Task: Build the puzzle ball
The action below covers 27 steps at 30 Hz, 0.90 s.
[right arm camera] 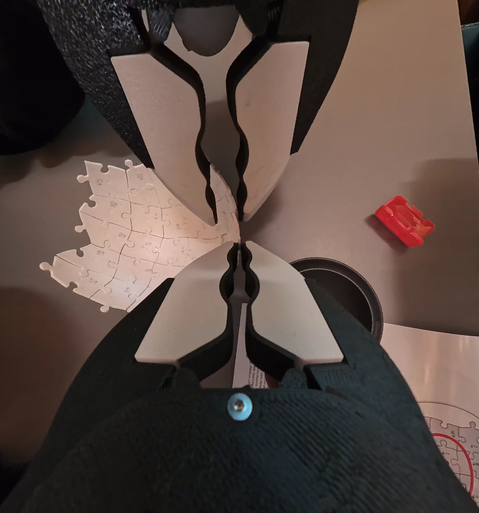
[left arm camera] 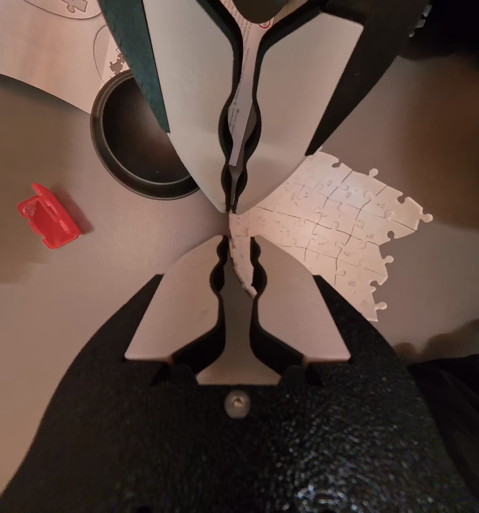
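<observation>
White puzzle shell [left arm camera: 330, 230], two claws

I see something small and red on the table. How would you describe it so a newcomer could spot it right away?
Start at the grey table, then find the dark round ring beside the two grippers. A little beyond the ring lies the red plastic clip, alone and touching nothing. It is the only bright, translucent block here; the assembled puzzle section is pale and jagged-edged.

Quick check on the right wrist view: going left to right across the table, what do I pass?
Assembled white puzzle section → right tool tip to tip with the left tool at centre → black ring stand → red plastic clip. The instruction sheet lies at lower right.
</observation>
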Available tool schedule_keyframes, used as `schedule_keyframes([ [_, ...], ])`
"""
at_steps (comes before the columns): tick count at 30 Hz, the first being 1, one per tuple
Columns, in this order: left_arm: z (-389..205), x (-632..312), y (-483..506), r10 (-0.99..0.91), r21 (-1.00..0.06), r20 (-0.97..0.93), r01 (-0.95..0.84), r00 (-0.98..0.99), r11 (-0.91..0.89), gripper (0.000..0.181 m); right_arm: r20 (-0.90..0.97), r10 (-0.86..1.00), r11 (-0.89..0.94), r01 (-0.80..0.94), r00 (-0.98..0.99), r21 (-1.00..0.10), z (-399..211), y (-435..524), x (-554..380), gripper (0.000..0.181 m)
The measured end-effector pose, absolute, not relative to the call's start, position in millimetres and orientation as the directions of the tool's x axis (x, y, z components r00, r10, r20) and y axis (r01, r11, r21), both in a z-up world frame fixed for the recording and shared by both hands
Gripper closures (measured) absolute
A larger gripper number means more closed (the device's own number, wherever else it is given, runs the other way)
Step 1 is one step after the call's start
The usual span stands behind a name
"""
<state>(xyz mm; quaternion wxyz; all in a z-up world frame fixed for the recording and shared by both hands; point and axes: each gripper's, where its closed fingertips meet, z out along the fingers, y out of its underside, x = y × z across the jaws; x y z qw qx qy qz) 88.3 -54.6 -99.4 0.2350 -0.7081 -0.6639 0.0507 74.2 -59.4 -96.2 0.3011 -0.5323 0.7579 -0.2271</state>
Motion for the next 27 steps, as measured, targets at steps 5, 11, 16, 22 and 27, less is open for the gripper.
schedule_keyframes([
  [5,-100.3,87.0,-55.7,0.965,-0.395,0.241,0.919,0.103,0.001,0.169,-0.211,-0.944,0.330,-0.673,-0.255,-0.662,-96.9,-60.0,74.5,0.179],
  [11,-99.6,85.0,-57.6,0.971,-0.389,0.225,0.921,0.080,0.015,0.169,-0.218,-0.941,0.337,-0.668,-0.258,-0.663,-97.7,-60.4,74.8,0.179],
  [16,-100.1,84.2,-60.4,0.975,-0.385,0.214,0.923,0.067,0.021,0.176,-0.226,-0.938,0.345,-0.662,-0.262,-0.666,-97.3,-60.9,74.5,0.179],
  [22,-99.4,86.1,-59.8,0.976,-0.377,0.205,0.926,0.074,0.009,0.178,-0.230,-0.939,0.342,-0.655,-0.254,-0.673,-95.4,-59.7,76.4,0.179],
  [27,-99.5,87.3,-59.5,0.977,-0.375,0.198,0.927,0.082,-0.002,0.178,-0.258,-0.927,0.374,-0.640,-0.272,-0.671,-97.2,-59.3,75.0,0.168],
])
